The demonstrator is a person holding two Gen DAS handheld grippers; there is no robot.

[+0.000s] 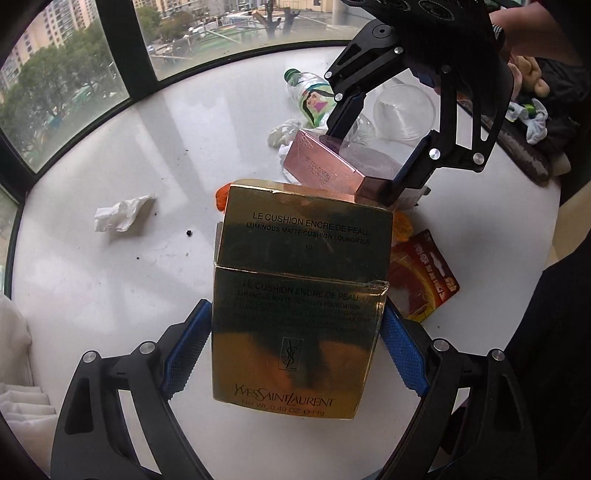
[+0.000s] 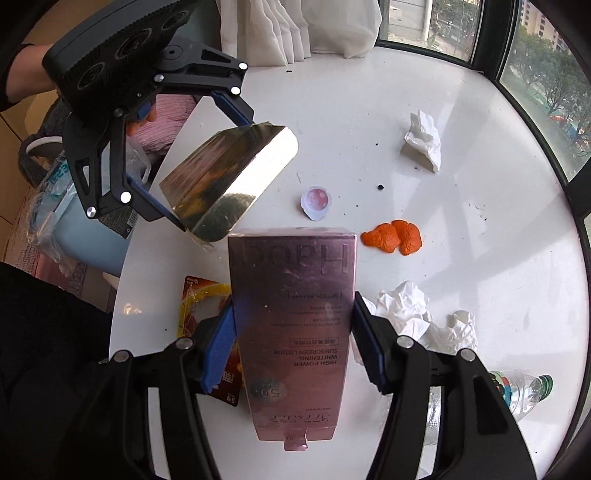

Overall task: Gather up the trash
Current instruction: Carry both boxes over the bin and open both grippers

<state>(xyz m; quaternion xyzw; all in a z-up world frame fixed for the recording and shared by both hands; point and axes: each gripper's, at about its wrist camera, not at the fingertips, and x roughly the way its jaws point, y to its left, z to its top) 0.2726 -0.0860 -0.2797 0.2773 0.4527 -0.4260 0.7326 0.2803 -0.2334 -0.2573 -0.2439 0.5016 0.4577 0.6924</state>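
My left gripper (image 1: 295, 350) is shut on a gold cosmetics box (image 1: 299, 295) and holds it above the white round table (image 1: 110, 295). My right gripper (image 2: 291, 347) is shut on a pink sunscreen box (image 2: 291, 314), also lifted. Each gripper shows in the other view: the right one (image 1: 373, 151) with the pink box (image 1: 325, 162), the left one (image 2: 207, 173) with the gold box (image 2: 229, 181). The two boxes nearly touch. On the table lie crumpled tissues (image 2: 423, 142) (image 2: 406, 306), orange peel (image 2: 393, 236), a red wrapper (image 1: 421, 280), a plastic bottle (image 1: 314, 96) and a small round lid (image 2: 316, 201).
A clear plastic cup (image 1: 404, 107) lies by the bottle. A blue bin lined with a plastic bag (image 2: 74, 236) stands beside the table on the left of the right wrist view. Windows curve around the table's far side. A white curtain (image 2: 295, 26) hangs behind.
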